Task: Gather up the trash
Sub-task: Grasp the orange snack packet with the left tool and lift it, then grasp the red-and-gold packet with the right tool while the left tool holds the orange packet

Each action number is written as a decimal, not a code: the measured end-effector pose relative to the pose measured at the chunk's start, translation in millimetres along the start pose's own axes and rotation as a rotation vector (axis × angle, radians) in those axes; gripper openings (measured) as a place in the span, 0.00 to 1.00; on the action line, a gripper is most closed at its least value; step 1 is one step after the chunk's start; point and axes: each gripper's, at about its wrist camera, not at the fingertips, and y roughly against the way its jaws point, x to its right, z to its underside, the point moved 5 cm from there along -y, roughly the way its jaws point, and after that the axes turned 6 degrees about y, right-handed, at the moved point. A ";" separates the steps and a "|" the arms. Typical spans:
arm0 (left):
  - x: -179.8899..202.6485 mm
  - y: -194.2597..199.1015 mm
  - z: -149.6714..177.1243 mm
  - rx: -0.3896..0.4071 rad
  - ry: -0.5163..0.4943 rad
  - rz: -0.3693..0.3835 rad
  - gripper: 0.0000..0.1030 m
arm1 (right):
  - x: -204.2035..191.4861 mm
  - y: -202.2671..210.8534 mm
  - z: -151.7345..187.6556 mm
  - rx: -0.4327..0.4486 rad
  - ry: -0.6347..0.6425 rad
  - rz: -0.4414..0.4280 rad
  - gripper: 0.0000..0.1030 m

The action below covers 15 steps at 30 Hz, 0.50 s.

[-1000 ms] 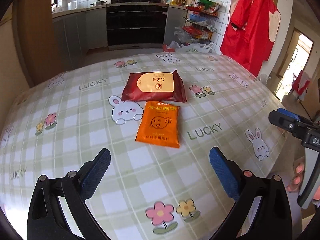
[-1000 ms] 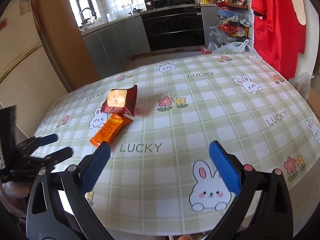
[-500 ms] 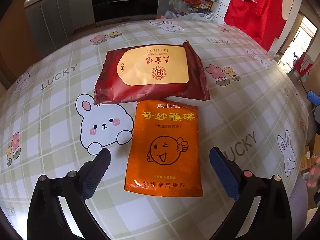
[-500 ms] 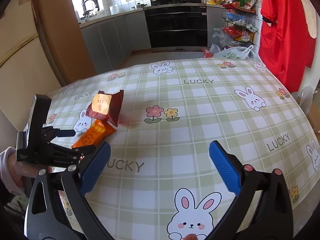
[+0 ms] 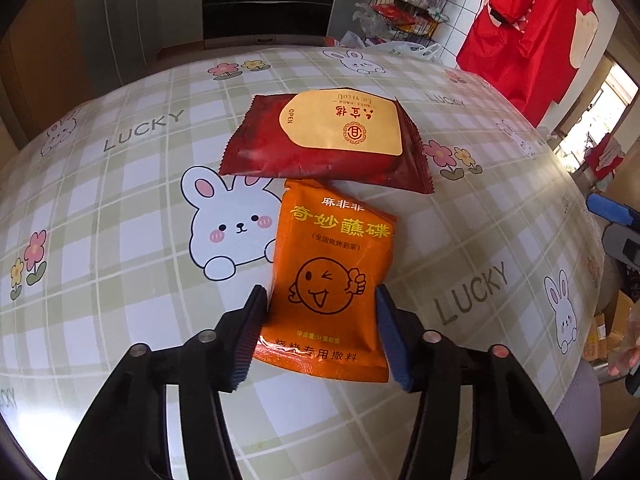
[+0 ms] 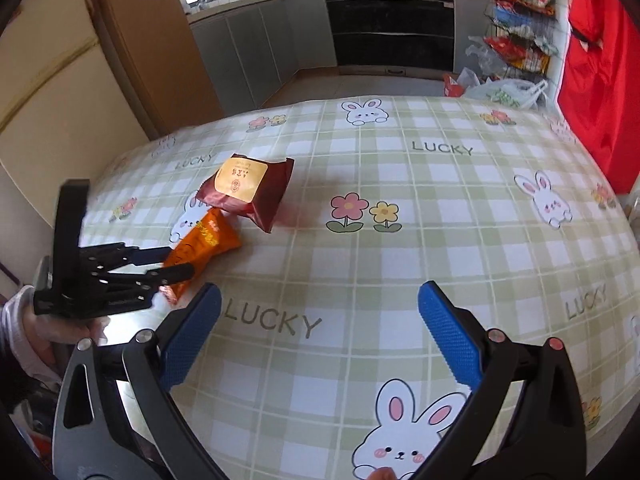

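Observation:
An orange sauce packet (image 5: 332, 280) lies on the checked tablecloth (image 5: 120, 208), its near end between the two fingers of my left gripper (image 5: 320, 312), which press its side edges. A dark red snack packet (image 5: 332, 140) lies just beyond it, overlapping its far edge. In the right wrist view the orange packet (image 6: 204, 246) and the red packet (image 6: 248, 188) sit at the left, with the left gripper (image 6: 172, 262) closed on the orange one. My right gripper (image 6: 320, 320) is open and empty above the table's near side.
The table (image 6: 440, 216) fills both views and drops off at the right edge (image 5: 592, 280). Kitchen cabinets (image 6: 260, 48), an oven (image 6: 392, 28) and a wire rack with bags (image 6: 516, 40) stand beyond. A red garment (image 6: 600, 80) hangs at the right.
My left gripper has moved forward and down to the orange packet and closed its fingers onto the packet's sides. My right gripper has shifted a little, staying open.

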 end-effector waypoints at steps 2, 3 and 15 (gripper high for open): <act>-8.4 7.0 5.6 -0.003 0.044 0.038 0.43 | -6.6 -3.1 -2.6 -0.015 0.048 0.004 0.94; -12.5 9.8 7.6 -0.004 0.064 0.051 0.39 | -8.9 -5.0 -2.6 -0.025 0.066 0.004 0.94; -84.3 58.1 29.8 0.119 0.259 0.008 0.20 | -65.3 -64.0 -47.0 -0.088 0.495 0.014 0.94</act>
